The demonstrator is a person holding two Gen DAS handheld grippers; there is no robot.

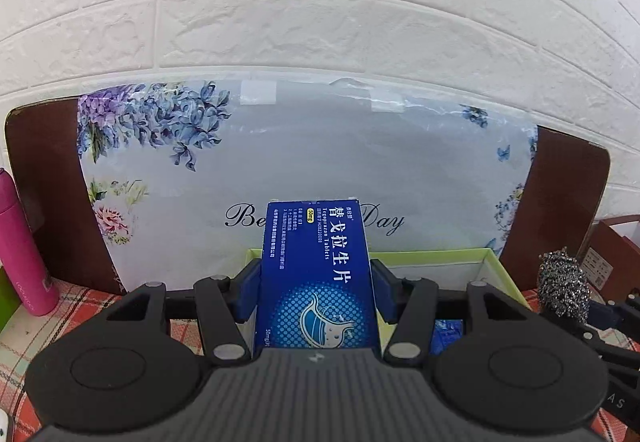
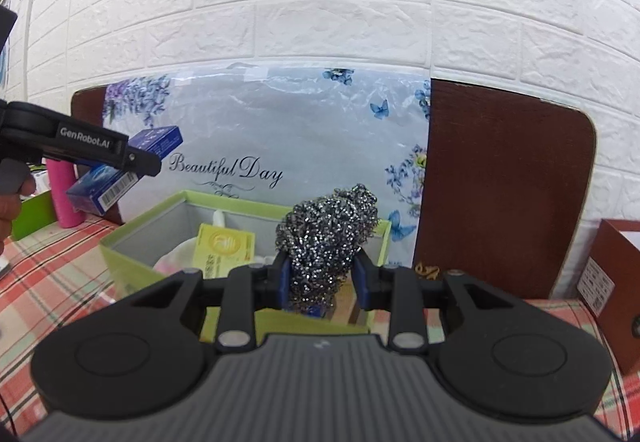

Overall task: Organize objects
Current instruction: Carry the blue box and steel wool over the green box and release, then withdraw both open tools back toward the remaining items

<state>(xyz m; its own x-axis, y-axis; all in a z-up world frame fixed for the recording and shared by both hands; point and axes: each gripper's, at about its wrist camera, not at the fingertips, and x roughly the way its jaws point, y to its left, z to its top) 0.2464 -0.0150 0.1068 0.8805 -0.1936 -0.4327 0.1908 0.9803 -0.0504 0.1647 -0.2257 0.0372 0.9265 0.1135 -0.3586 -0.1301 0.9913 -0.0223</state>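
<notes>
My left gripper is shut on a blue medicine box with white Chinese print, held upright above the near-left side of the green storage box. The same medicine box shows in the right wrist view, held in the left gripper in the air, left of the green box. My right gripper is shut on a steel wool scrubber above the green box. The scrubber also shows in the left wrist view. Inside the green box lie a yellow packet and something white.
A floral "Beautiful Day" bag leans on a brown board against the white brick wall. A pink bottle stands at the left. A brown carton sits at the right. The table has a plaid cloth.
</notes>
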